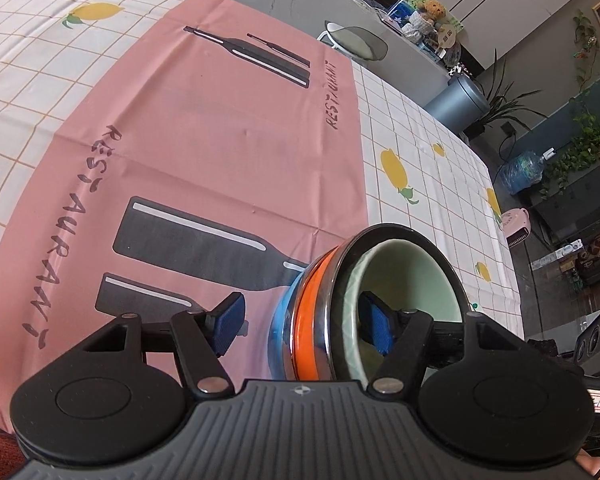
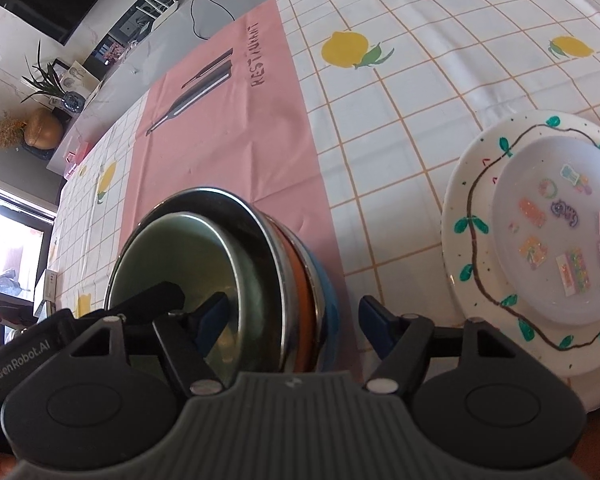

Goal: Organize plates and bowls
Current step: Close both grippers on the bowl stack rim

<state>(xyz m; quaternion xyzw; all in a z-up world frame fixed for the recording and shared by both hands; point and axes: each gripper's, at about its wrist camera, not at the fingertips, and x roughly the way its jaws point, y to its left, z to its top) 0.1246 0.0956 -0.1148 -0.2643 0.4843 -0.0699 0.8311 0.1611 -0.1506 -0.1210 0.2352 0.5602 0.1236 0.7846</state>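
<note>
A nested stack of bowls (image 1: 320, 320), pale green inside a steel one, over an orange and a blue bowl, sits on the pink placemat (image 1: 204, 152). My left gripper (image 1: 304, 320) is open and straddles the stack's rim, one finger inside the green bowl, one outside. My right gripper (image 2: 292, 320) is also open and straddles the opposite rim of the same stack (image 2: 236, 272). A white plate with painted leaves (image 2: 472, 200) carries a smaller clear plate with stickers (image 2: 556, 232) to the right.
The table has a white checked cloth with lemons (image 1: 420, 152). A chair (image 1: 356, 40) stands beyond the far edge. Plants and a water jug (image 1: 524, 168) stand on the floor beyond the table's right side.
</note>
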